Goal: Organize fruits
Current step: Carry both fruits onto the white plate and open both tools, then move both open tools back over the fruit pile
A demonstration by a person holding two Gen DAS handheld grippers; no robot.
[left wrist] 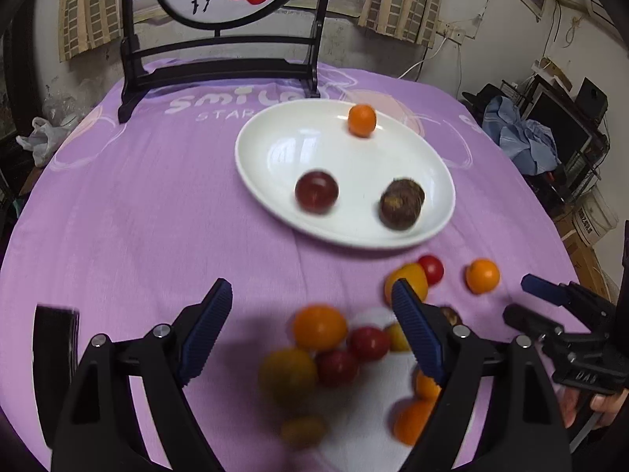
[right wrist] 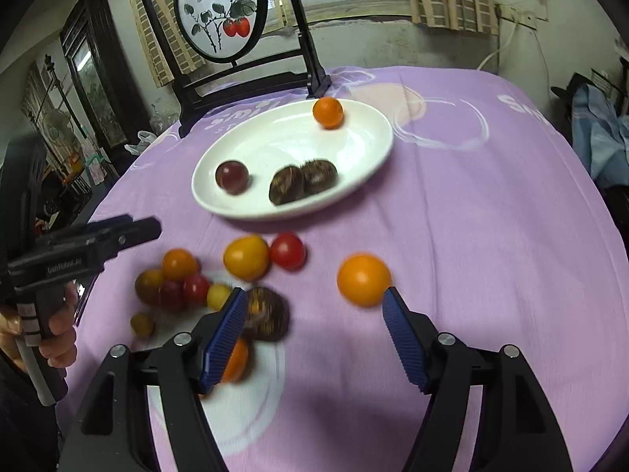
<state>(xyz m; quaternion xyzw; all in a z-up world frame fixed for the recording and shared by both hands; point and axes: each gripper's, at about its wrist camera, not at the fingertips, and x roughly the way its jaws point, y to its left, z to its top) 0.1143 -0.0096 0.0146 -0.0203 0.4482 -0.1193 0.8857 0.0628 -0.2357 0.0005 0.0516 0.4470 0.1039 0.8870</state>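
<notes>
Both the left gripper and right gripper gape wide, empty — we judge the loose orange fruit before the plate light, smooth, probably roll-prone — grasp its equator.

We count one white plate towards the far edge of the table. It carries four fruits: one small orange fruit, one dark red fruit and two rough brown fruits. Towards the near edge we count at least eleven loose fruits: three orange ones, two yellow ones, three red ones, two olive ones and one brown one. Blur may hide a fourth orange.
</notes>
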